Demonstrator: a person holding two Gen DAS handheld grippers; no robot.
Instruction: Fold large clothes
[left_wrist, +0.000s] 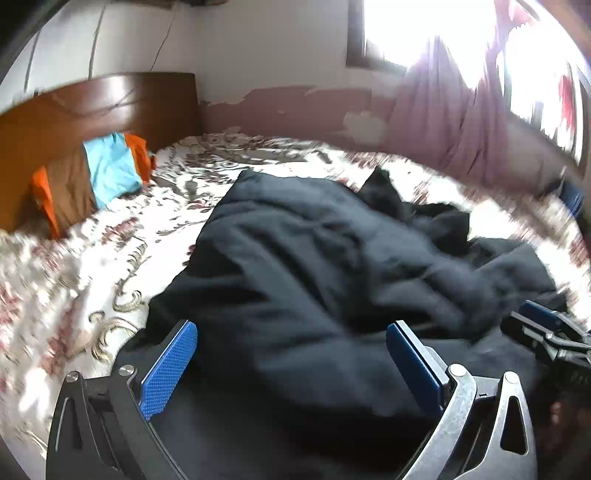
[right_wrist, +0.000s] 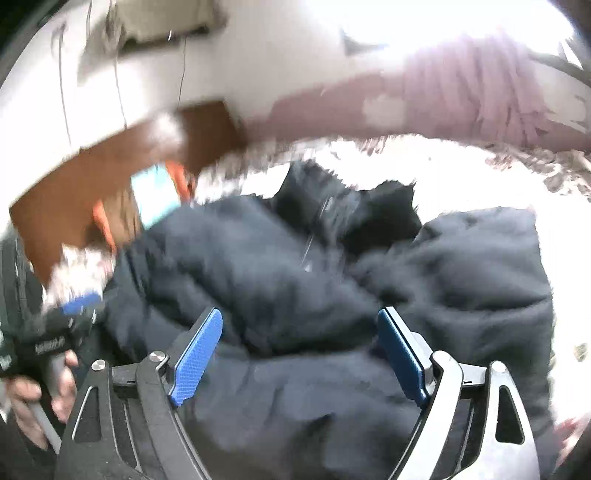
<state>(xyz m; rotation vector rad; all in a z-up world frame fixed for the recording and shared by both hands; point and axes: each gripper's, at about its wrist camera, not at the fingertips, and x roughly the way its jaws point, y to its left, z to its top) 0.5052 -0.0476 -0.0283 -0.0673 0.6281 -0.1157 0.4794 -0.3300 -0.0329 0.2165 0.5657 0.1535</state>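
A large dark navy padded garment (left_wrist: 332, 251) lies crumpled on the floral bedspread (left_wrist: 92, 280); it also fills the right wrist view (right_wrist: 295, 288). My left gripper (left_wrist: 291, 332) is open, its blue pads spread wide over the garment's near edge, holding nothing. My right gripper (right_wrist: 301, 325) is also open over the garment's near part. The right gripper shows at the right edge of the left wrist view (left_wrist: 546, 328). The left gripper shows blurred at the left of the right wrist view (right_wrist: 74, 314), held by a hand. Both views are motion-blurred.
A wooden headboard (left_wrist: 74, 110) stands at the back left with a pile of orange, brown and light blue cloth (left_wrist: 96, 177) against it. A pink curtain (left_wrist: 443, 110) hangs under a bright window at the back right. Bare bedspread lies left of the garment.
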